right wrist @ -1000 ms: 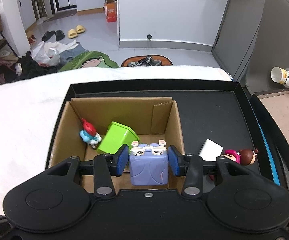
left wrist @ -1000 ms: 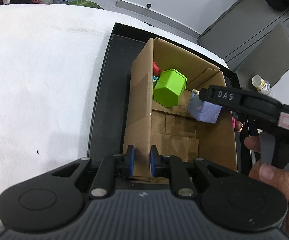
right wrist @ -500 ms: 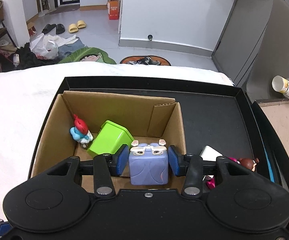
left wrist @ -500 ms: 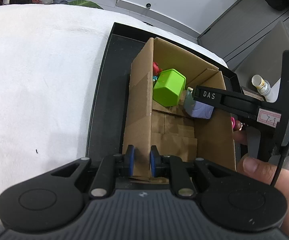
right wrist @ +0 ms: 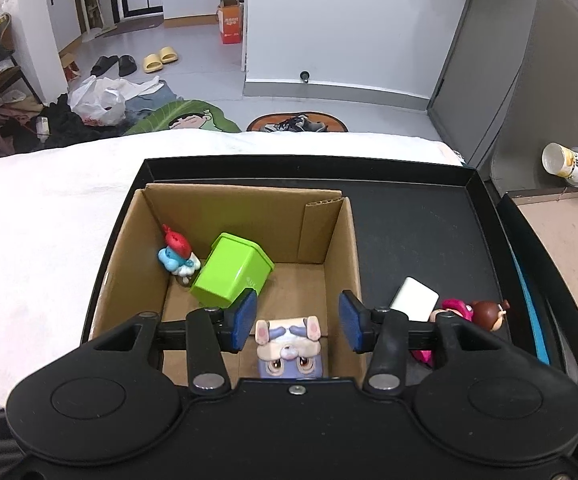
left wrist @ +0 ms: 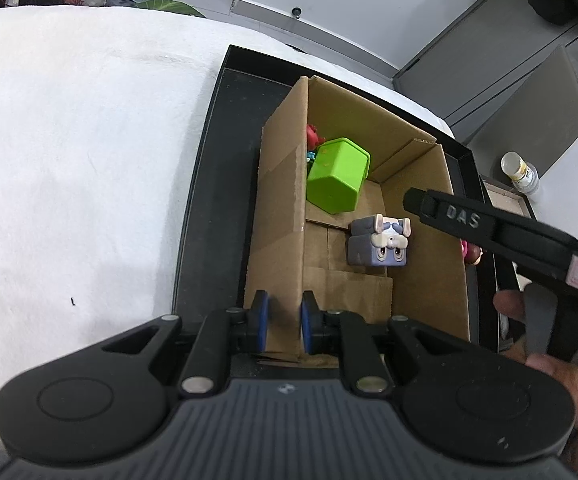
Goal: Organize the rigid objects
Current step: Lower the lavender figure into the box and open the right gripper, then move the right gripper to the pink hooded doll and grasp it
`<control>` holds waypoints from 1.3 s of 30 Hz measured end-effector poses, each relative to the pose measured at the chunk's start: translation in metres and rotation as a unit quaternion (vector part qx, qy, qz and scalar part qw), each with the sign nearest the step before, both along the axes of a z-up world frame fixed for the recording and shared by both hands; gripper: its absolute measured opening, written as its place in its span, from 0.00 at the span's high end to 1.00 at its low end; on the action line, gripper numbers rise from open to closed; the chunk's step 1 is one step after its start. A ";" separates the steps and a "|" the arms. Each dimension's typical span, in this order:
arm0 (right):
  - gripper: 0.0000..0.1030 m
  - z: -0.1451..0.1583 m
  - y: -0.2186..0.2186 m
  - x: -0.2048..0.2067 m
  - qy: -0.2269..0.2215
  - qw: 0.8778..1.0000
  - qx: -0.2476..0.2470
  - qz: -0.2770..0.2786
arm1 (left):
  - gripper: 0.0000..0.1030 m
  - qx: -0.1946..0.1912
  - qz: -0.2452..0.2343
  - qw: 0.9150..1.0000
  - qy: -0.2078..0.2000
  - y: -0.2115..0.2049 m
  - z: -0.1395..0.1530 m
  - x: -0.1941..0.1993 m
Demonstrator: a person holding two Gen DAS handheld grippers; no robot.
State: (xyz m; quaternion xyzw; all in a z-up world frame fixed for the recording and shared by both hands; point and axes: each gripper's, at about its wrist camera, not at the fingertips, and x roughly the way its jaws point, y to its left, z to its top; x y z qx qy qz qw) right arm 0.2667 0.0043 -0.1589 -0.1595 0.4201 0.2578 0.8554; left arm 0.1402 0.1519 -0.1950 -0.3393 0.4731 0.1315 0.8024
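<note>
Right tool [right wrist: 293,322] hangs above the cardboard box [right wrist: 337,248], jaws spread wide and gripping nothing, reaching in from the box's near right corner. Directly below, the purple cube toy [right wrist: 291,354] rests on the box floor, its bunny face tipped up toward the camera (no long axis to speak of). Left tool [left wrist: 281,322] is clamped on the box's left wall. A green cup [right wrist: 231,276] lies tipped beside a blue figurine [right wrist: 177,254].
</note>
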 end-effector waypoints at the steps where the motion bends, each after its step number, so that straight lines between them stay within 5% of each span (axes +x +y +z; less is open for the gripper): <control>1: 0.55 0.001 -0.002 -0.001 0.001 1.000 0.001 0.001 | 0.85 0.000 0.000 1.000 0.000 0.000 0.000 0.000; 7: 0.47 0.008 -0.014 -0.006 0.004 1.000 0.007 -0.001 | 0.85 0.003 0.000 1.000 0.001 -0.001 0.001 0.001; 39: 0.44 0.023 -0.107 0.019 0.002 0.999 0.007 -0.035 | 0.86 0.020 -0.001 1.000 0.006 -0.007 0.003 0.001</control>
